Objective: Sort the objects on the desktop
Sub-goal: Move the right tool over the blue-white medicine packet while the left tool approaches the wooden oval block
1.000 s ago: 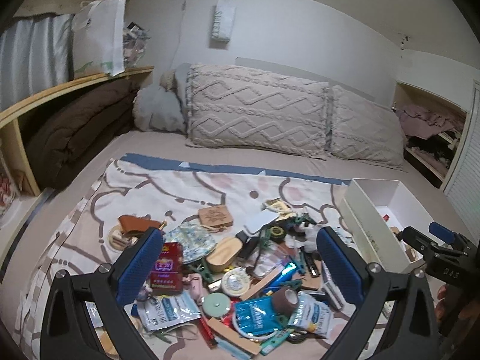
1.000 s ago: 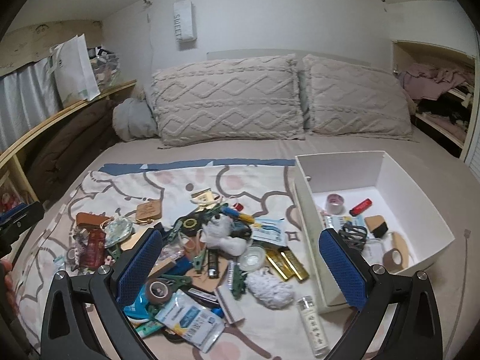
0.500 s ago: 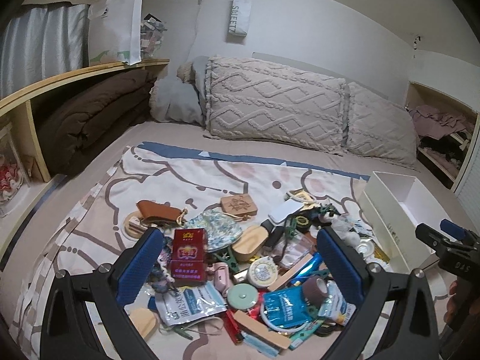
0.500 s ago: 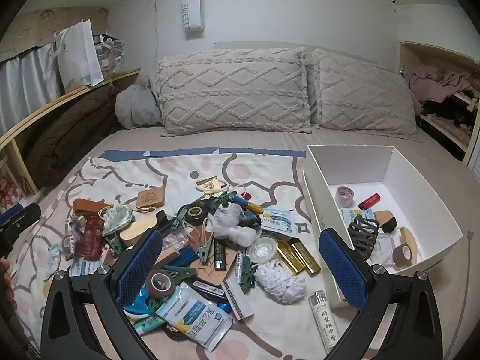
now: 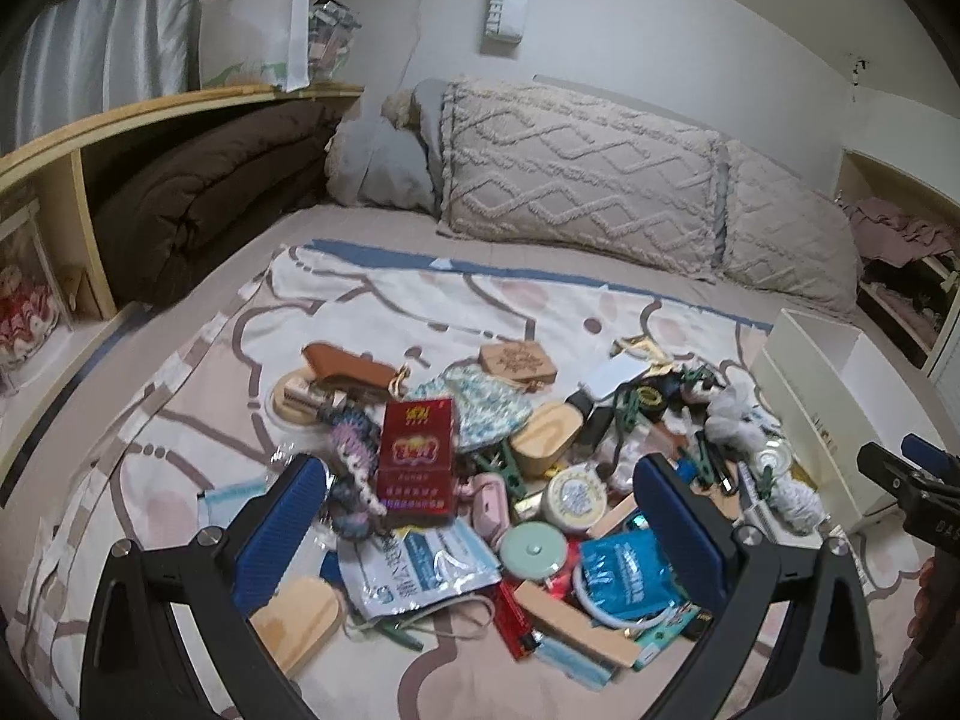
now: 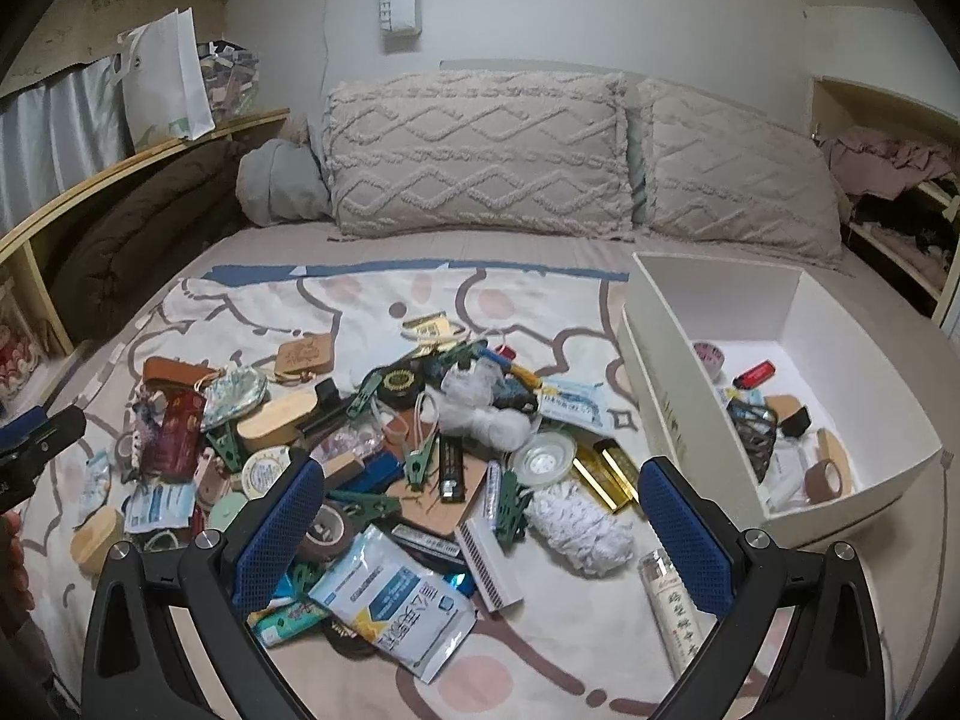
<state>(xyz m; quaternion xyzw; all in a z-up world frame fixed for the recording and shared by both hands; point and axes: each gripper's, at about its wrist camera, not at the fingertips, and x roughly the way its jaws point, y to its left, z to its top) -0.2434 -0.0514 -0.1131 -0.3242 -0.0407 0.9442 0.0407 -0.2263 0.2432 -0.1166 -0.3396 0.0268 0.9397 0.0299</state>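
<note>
A heap of small objects lies on a patterned cloth (image 5: 372, 300) on the bed. In the left wrist view my left gripper (image 5: 480, 516) is open and empty above the heap's left part, over a red cigarette pack (image 5: 417, 459), a round white tin (image 5: 576, 498) and a blue packet (image 5: 627, 570). In the right wrist view my right gripper (image 6: 480, 522) is open and empty over the heap's near side, above a white-blue packet (image 6: 396, 600), a brown tape roll (image 6: 327, 531) and gold bars (image 6: 606, 471). A white box (image 6: 654, 384) stands to the right, holding several items.
Two knitted pillows (image 6: 480, 156) lie at the bed's head. A wooden shelf (image 5: 120, 120) with a brown duvet (image 5: 204, 192) runs along the left. An open closet (image 6: 888, 180) is at the right. A white tube (image 6: 675, 606) lies near the box.
Both grippers have moved forward and lower toward the heap, so the objects look larger. The left view has shifted left, the white box now at its right edge. Jaws stay open.
</note>
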